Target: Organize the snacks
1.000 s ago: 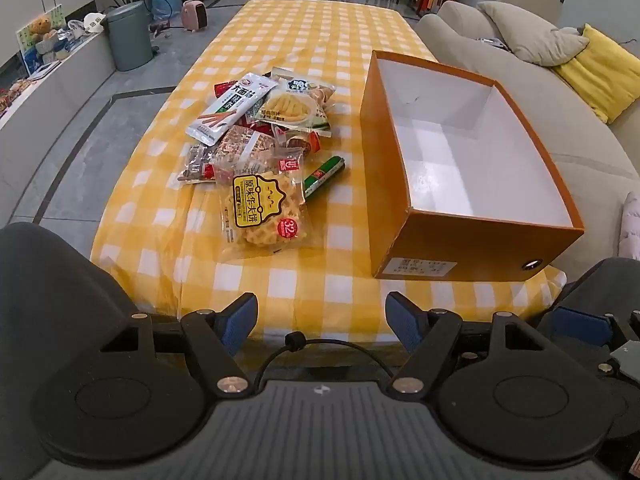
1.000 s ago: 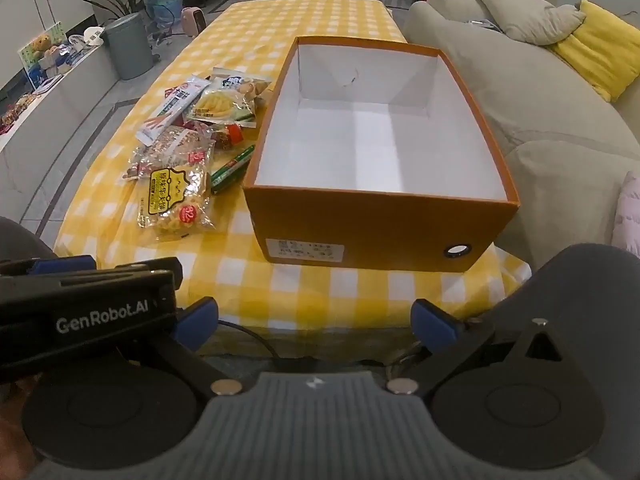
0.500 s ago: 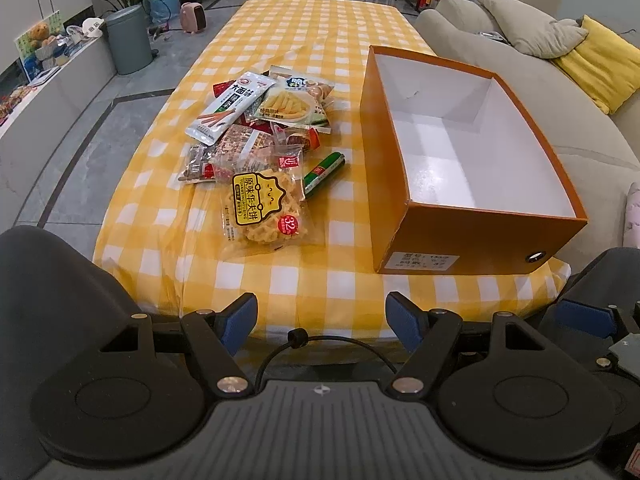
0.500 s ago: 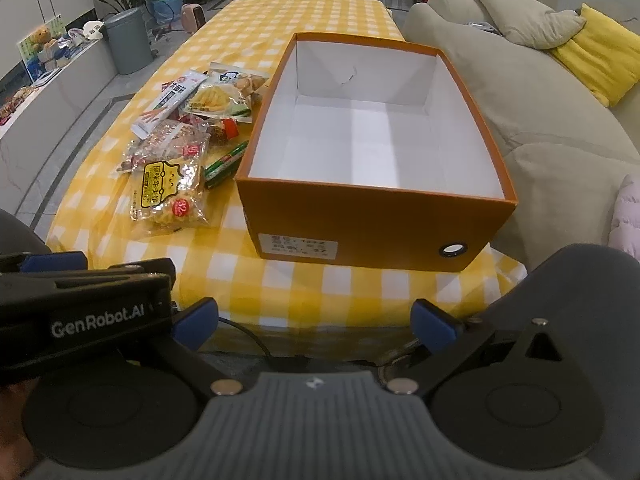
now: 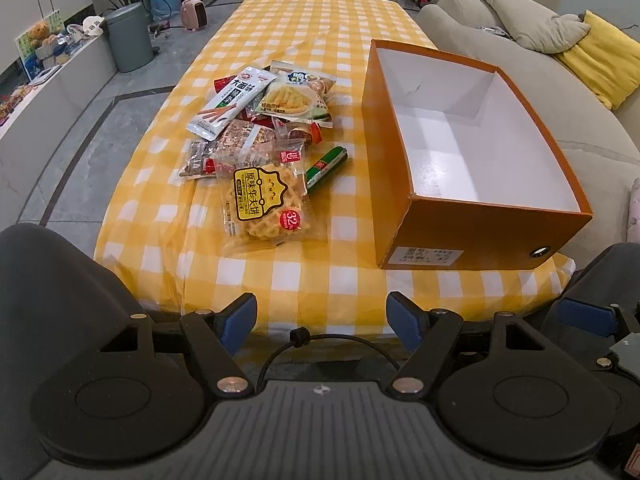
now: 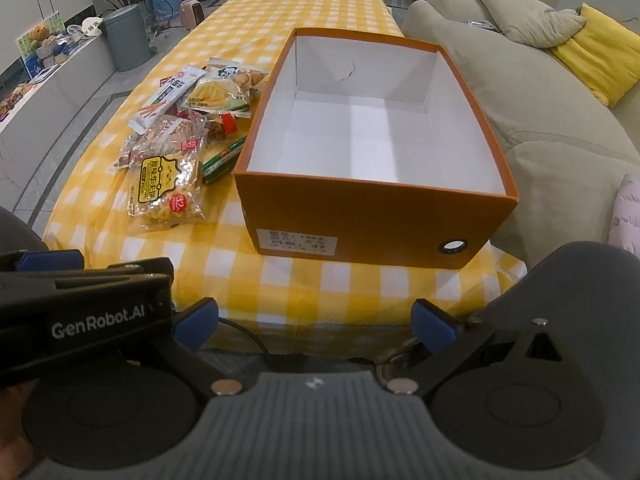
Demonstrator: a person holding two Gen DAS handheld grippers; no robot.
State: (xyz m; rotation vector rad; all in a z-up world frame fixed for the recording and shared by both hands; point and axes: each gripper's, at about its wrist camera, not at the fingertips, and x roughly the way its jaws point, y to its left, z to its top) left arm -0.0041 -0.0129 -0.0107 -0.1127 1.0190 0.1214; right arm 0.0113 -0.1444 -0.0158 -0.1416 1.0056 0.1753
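A heap of snack packets lies on the yellow checked tablecloth (image 5: 280,268). Nearest is a clear waffle packet (image 5: 266,206) (image 6: 164,192), with a green stick (image 5: 325,168) (image 6: 222,160) beside it. Behind them lie a nut bar packet (image 5: 228,148), a white stick packet (image 5: 232,102) (image 6: 166,96) and a chips bag (image 5: 294,96) (image 6: 218,92). To their right stands an orange box (image 5: 468,236) (image 6: 372,228), white inside and with nothing in it. My left gripper (image 5: 322,318) is open at the table's near edge, short of the waffle packet. My right gripper (image 6: 314,324) is open before the box.
A beige sofa (image 6: 532,92) with grey and yellow cushions runs along the table's right side. A grey bin (image 5: 130,38), a pink heater (image 5: 192,16) and a low ledge stand on the floor at the left. The far half of the tablecloth is bare.
Both grippers have come forward toward the table, so the snacks and box look nearer and lower in view. Both stay open. Nothing on the table has moved.
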